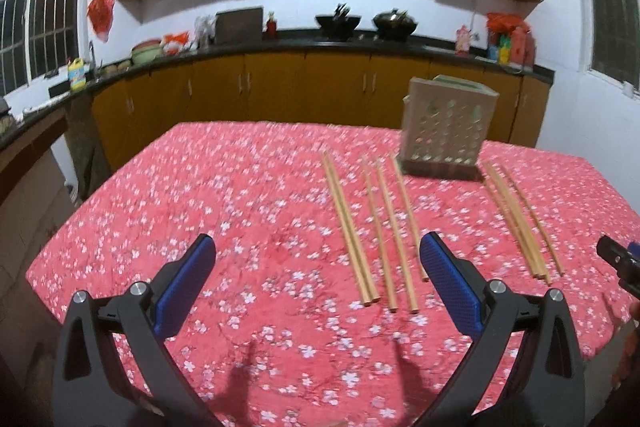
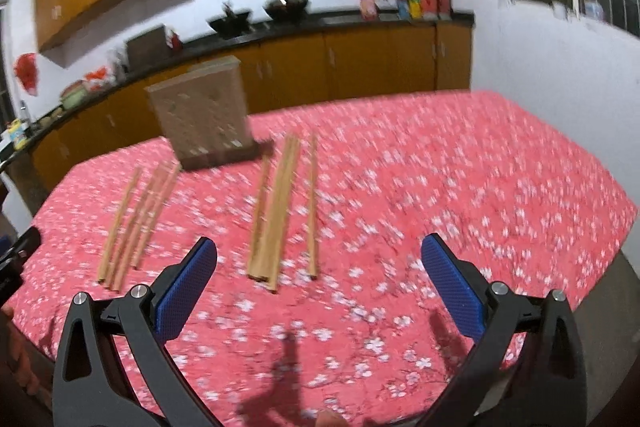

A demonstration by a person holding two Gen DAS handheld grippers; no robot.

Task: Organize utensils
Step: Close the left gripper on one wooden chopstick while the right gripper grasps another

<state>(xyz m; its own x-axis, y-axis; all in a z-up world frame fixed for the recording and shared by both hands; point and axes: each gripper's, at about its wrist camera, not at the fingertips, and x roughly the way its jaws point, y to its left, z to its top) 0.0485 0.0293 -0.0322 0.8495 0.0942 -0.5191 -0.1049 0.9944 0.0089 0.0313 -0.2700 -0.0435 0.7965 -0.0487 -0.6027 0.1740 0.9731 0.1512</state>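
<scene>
Several wooden chopsticks lie on the red floral tablecloth in two groups: a left group [image 1: 372,227] [image 2: 136,223] and a right group [image 1: 520,223] [image 2: 280,211]. A beige perforated utensil holder [image 1: 444,127] [image 2: 204,111] stands upright behind them. My left gripper [image 1: 318,259] is open and empty, above the cloth just short of the left group's near ends. My right gripper [image 2: 320,259] is open and empty, near the right group's near ends. The right gripper's tip shows at the left wrist view's right edge [image 1: 616,259].
The table [image 1: 200,187] has its far edge behind the holder and its right edge near a white wall [image 2: 560,75]. Kitchen counters [image 1: 280,45] with woks, bags and bottles run behind the table.
</scene>
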